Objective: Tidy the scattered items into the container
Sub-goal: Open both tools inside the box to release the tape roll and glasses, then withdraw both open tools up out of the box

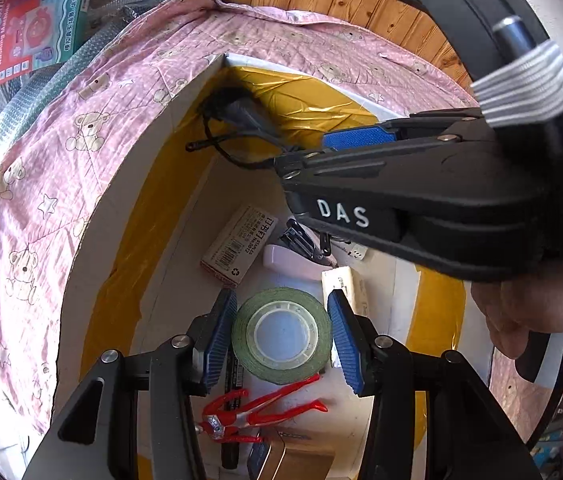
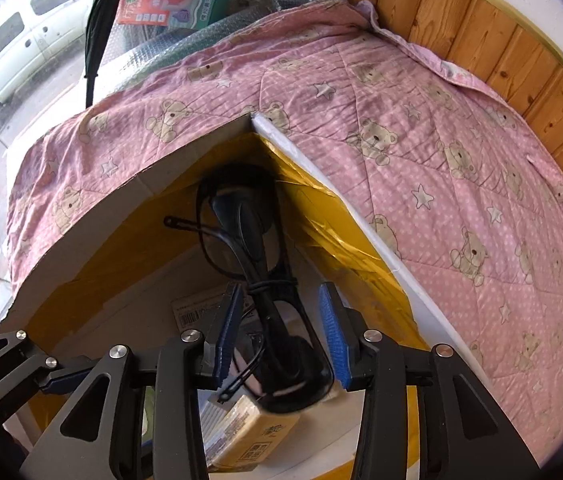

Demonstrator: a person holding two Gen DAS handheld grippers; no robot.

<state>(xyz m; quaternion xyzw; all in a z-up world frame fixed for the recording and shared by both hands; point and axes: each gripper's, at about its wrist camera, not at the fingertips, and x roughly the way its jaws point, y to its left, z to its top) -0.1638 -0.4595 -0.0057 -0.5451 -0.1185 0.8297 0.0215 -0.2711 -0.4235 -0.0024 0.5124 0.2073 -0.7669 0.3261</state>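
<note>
Over the box (image 1: 153, 168), the left gripper (image 1: 283, 334) gapes wide, the tape roll (image 1: 281, 334) lying between its jaws; the right gripper (image 2: 279, 340) gapes around the black corded device (image 2: 257, 264), pads apart from it.

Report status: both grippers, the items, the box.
Left gripper open, jaws either side of tape roll. Right gripper open around black corded device, inside box. No obstruction visible.

A lived-in home room, probably a bedroom. A pink quilt (image 2: 421, 128) printed with teddy bears and stars covers the surface, wood-panelled wall (image 2: 493, 36) runs along the far right, and a toy box (image 1: 37, 20) with bubble wrap (image 2: 217, 36) sits far left by a window showing a parked car (image 2: 21, 48).
</note>
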